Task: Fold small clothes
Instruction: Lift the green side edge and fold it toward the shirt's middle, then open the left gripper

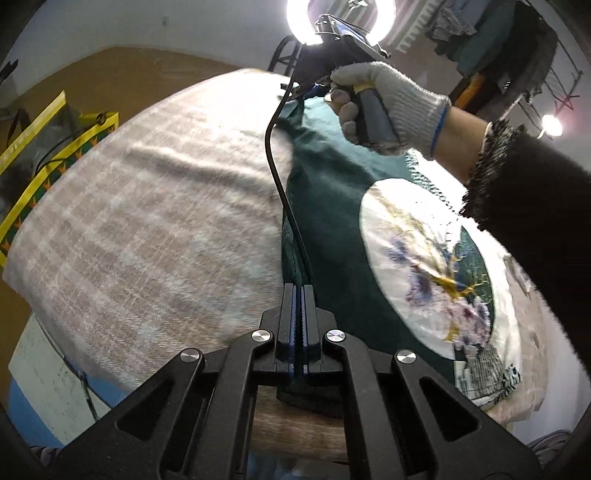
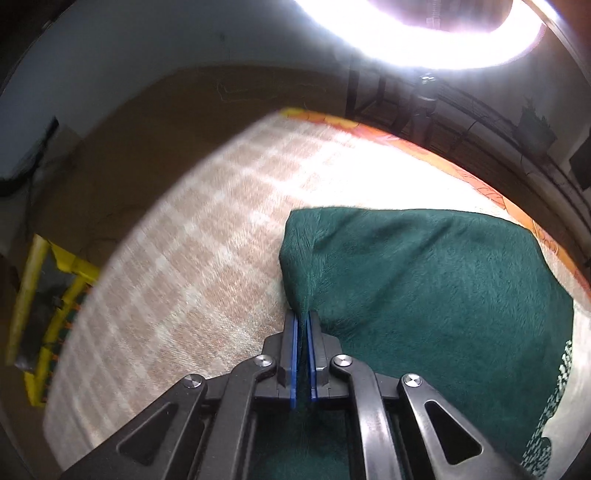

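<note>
A small dark green garment (image 1: 332, 206) with a round white printed patch (image 1: 428, 266) lies on a table under a beige checked cloth (image 1: 147, 221). My left gripper (image 1: 299, 291) is shut on the garment's near edge. My right gripper (image 2: 303, 317) is shut on a pinched fold of the same green garment (image 2: 424, 288), lifting it a little. In the left wrist view the right gripper's body (image 1: 332, 48) shows at the garment's far end, held by a gloved hand (image 1: 388, 107); its fingertips are hidden there.
A black cable (image 1: 275, 155) hangs from the right gripper across the garment. A ring light (image 1: 340, 22) stands behind the table. A yellow-trimmed bag (image 1: 48, 147) sits left of the table. The beige checked cloth (image 2: 184, 258) extends left of the garment.
</note>
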The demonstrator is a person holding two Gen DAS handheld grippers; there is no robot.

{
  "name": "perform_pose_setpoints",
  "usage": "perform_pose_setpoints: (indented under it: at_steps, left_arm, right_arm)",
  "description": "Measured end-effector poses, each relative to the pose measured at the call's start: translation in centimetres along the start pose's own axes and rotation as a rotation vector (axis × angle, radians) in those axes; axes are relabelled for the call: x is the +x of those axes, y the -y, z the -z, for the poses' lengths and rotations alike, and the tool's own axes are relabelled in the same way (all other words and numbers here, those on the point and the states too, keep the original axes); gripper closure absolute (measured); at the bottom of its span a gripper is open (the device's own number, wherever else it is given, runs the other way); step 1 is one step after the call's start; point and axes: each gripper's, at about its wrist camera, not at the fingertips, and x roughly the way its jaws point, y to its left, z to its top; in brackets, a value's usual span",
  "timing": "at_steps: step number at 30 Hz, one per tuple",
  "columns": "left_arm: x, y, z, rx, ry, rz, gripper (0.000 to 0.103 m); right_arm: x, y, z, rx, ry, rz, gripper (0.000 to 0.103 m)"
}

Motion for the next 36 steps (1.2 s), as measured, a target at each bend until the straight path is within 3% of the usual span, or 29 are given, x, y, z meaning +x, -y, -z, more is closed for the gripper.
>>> perform_pose_setpoints:
  at_steps: [8,15,23,26,29,32,33,36]
  left_arm:
    - [-1.9,4.3,0.2,0.112,0.054,0.066,0.103]
    - [-1.7,9.2,1.4,0.201,0.033,0.135,0.103]
    - [0.5,15.7,4.0,0.315,-0.051,0.197,0.103]
    - [1.7,17.0,4.8,0.335,-0.084,0.188,0.103]
    - [2.7,17.7,5.5,0.343,-0.116,0.185,0.103]
    - [3.3,18.3,6.1,0.365,-0.141,0.183,0.103]
    - [3.2,18.3,6.2,0.375,-0.145,0.186,0.103]
    - [3.1,18.3,6.5,0.413,-0.139,0.174,0.103]
  right_arm:
    - [-6.0,6.9,1.7,0.161,0.153,-0.177,0.102]
    - [-10.1,15.0,4.7,0.300,0.223,-0.226,0.102]
    - [-12.7,24.0,9.7,0.410,0.249,-0.180,0.102]
    - [-12.0,26.3,10.7,0.440,0.227,-0.174,0.102]
    - [-10.4,27.3,11.1,0.441,0.170,-0.100,0.101]
    - [-9.0,29.1,12.1,0.454,0.110,0.014,0.084]
    - [-9.1,29.5,12.2,0.456,0.104,0.052,0.071]
    - [-10.2,30.2,12.6,0.452,0.140,0.106,0.069]
